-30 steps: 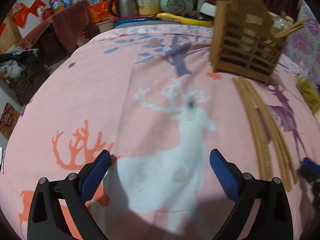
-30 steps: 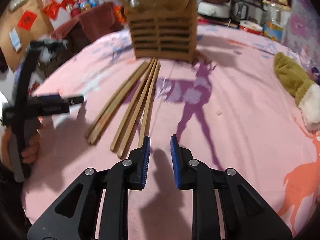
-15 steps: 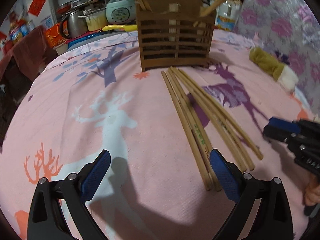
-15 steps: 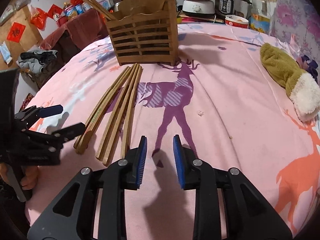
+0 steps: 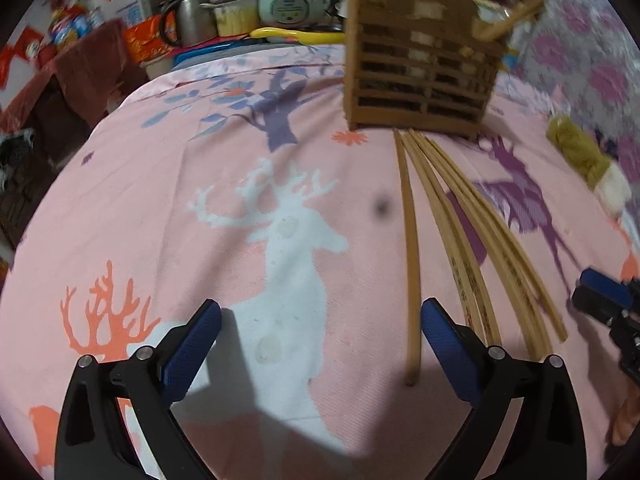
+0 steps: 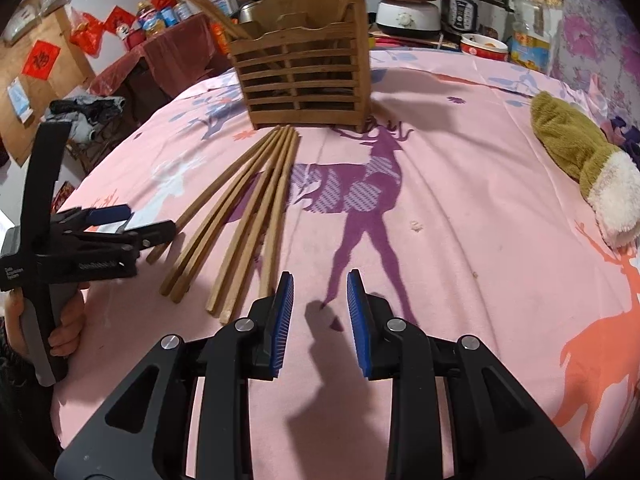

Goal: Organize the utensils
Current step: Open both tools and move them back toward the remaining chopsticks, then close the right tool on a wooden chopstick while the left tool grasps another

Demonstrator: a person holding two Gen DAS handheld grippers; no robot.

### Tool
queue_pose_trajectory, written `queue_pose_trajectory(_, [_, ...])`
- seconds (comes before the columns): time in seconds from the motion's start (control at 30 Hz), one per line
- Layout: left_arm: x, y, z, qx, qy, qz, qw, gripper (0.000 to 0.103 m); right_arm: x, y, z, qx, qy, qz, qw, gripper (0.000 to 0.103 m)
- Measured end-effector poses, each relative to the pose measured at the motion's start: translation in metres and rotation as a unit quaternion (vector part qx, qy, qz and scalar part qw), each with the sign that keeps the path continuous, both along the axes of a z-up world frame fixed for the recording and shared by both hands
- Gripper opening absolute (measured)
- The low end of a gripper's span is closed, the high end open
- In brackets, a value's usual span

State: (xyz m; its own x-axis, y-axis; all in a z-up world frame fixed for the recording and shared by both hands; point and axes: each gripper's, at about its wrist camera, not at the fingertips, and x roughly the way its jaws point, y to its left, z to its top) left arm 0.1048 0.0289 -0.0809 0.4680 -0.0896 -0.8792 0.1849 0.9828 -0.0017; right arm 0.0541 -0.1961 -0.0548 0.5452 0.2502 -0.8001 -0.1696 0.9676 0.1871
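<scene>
so you're at the pick-up step: left gripper (image 5: 320, 340) gapes empty beside the leftmost of seemingly 6 chopsticks (image 6: 256, 208) lying before the holder (image 6: 304, 76); right gripper (image 6: 319, 312) parted, empty. straddle 1, close.

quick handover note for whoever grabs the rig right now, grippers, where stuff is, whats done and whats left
Left hand-held gripper: jaws wide open, empty, low over the cloth beside the outermost chopstick.
Right hand-held gripper: jaws a little apart, empty, just short of the chopsticks' near ends.
Loose chopsticks: fanned on the pink tablecloth in front of the wooden holder.
Done: a few utensils stand in the holder.
Left: pick up the loose chopsticks and put them in.
</scene>
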Motion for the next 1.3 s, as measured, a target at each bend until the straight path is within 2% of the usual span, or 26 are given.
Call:
queue_pose_trajectory(0.07, [-0.002,-0.004,0.0,0.015,-0.007,-0.005,0.9998,0.098,-0.001,0.003,-0.001,-0.001,0.002,0.007,1.0,0.029])
queue_pose_trajectory(0.17, [0.0,0.0,-0.002,0.001,0.001,-0.001,1.0,0.099,-0.001,0.008,-0.003,-0.006,0.005,0.017,1.0,0.029])
queue_pose_trajectory(0.53, [0.001,-0.001,-0.003,0.004,-0.002,0.0,1.0,0.099,-0.008,0.028,-0.005,-0.017,0.004,0.059,0.998,0.028])
queue_pose_trajectory(0.6, [0.001,0.0,-0.002,0.004,-0.002,-0.001,1.0,0.099,-0.006,0.029,-0.009,-0.029,0.011,0.053,0.998,0.02])
queue_pose_trajectory(0.63, [0.001,-0.001,-0.003,0.004,-0.001,-0.001,1.0,0.099,-0.005,0.026,-0.009,-0.031,0.01,0.043,0.999,0.01])
queue_pose_trajectory(0.67, [0.001,-0.001,-0.003,0.004,-0.001,0.0,1.0,0.099,-0.003,0.021,-0.009,-0.03,0.011,0.03,0.999,0.007])
queue_pose_trajectory(0.77, [0.0,-0.001,-0.002,0.004,-0.001,0.0,1.0,0.099,0.002,0.007,-0.011,-0.021,0.017,0.001,1.0,0.006])
queue_pose_trajectory(0.93, [-0.003,-0.005,-0.001,0.0,-0.004,-0.017,0.9999,0.096,0.001,0.014,-0.011,-0.039,0.013,0.01,0.999,0.01])
queue_pose_trajectory(1.2, [-0.018,-0.018,0.004,-0.015,-0.019,-0.052,0.9983,0.058,0.002,0.011,-0.011,-0.03,0.017,0.007,0.999,0.01])
queue_pose_trajectory(1.3, [-0.025,-0.02,0.007,-0.027,-0.022,-0.064,0.9974,0.03,0.002,0.011,-0.011,-0.029,0.017,0.007,0.999,0.01])
